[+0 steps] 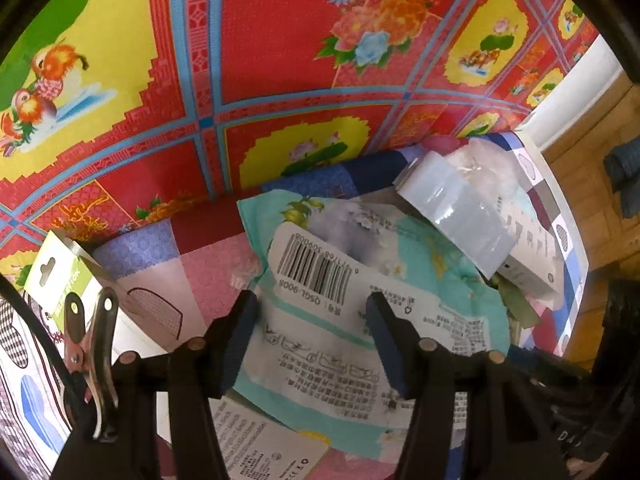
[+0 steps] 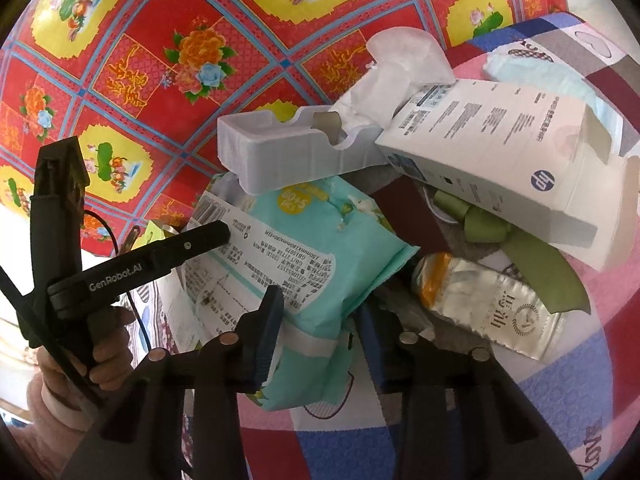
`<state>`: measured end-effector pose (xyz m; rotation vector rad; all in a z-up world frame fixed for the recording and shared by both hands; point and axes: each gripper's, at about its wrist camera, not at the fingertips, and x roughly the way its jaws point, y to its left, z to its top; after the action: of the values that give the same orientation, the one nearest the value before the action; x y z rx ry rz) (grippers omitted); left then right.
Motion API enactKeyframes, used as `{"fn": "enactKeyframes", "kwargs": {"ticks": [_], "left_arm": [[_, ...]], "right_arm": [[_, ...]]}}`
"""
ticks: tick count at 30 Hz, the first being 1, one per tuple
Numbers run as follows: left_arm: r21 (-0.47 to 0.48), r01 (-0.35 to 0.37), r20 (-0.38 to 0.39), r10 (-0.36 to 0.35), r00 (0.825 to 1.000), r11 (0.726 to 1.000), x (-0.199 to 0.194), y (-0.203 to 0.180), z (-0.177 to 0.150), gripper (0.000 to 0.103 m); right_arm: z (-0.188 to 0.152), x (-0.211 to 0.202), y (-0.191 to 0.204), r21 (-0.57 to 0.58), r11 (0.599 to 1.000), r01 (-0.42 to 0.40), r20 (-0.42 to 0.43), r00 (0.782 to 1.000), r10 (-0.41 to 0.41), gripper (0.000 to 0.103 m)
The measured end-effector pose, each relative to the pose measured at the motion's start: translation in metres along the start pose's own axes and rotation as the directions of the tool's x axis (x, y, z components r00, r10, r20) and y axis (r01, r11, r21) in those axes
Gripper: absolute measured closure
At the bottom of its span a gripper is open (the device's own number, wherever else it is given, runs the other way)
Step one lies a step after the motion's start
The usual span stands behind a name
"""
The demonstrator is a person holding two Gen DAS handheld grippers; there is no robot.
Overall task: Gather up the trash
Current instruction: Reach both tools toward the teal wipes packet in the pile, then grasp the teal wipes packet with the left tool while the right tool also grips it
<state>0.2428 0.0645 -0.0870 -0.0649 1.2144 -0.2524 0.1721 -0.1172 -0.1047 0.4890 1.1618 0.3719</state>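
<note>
A teal wet-wipes pack (image 1: 340, 280) with a white barcode label lies on a pile of trash inside a patchwork-printed bag (image 1: 208, 264). My left gripper (image 1: 312, 316) hangs open just above the label, one finger on each side of it. In the right wrist view the same pack (image 2: 320, 248) runs down between the fingers of my right gripper (image 2: 320, 332), which looks shut on its lower folded corner. The left gripper's finger (image 2: 200, 240) shows there too, its tip near the barcode, held by a hand (image 2: 108, 356).
Around the pack lie a clear tape roll (image 1: 452, 208), a white printed box (image 2: 500, 160), a grey moulded tray (image 2: 288, 148), crumpled tissue (image 2: 400, 68), a silver foil pouch (image 2: 492, 304) and green scraps (image 2: 520, 248). A red floral tablecloth (image 2: 160, 40) lies beyond. A metal clip (image 1: 92, 340) sits at the bag's left edge.
</note>
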Motion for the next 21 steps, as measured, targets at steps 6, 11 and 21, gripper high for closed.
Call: {"fn": "enactKeyframes", "kwargs": {"ticks": [6, 11, 21], "left_arm": [[0.035, -0.003, 0.041, 0.002, 0.999, 0.999, -0.012, -0.002, -0.006, 0.065], [0.049, -0.003, 0.076, 0.0, 0.997, 0.999, -0.032, -0.005, -0.014, 0.069], [0.051, -0.016, 0.175, 0.006, 0.984, 0.999, -0.084, -0.03, -0.039, 0.069]], "right_arm": [[-0.002, -0.006, -0.001, 0.008, 1.0, 0.004, 0.02, 1.0, -0.004, 0.071], [-0.01, -0.023, -0.005, 0.001, 1.0, -0.011, 0.042, 0.999, 0.011, 0.071], [-0.022, -0.063, -0.007, -0.049, 0.998, -0.033, 0.095, 0.995, 0.037, 0.071]]}}
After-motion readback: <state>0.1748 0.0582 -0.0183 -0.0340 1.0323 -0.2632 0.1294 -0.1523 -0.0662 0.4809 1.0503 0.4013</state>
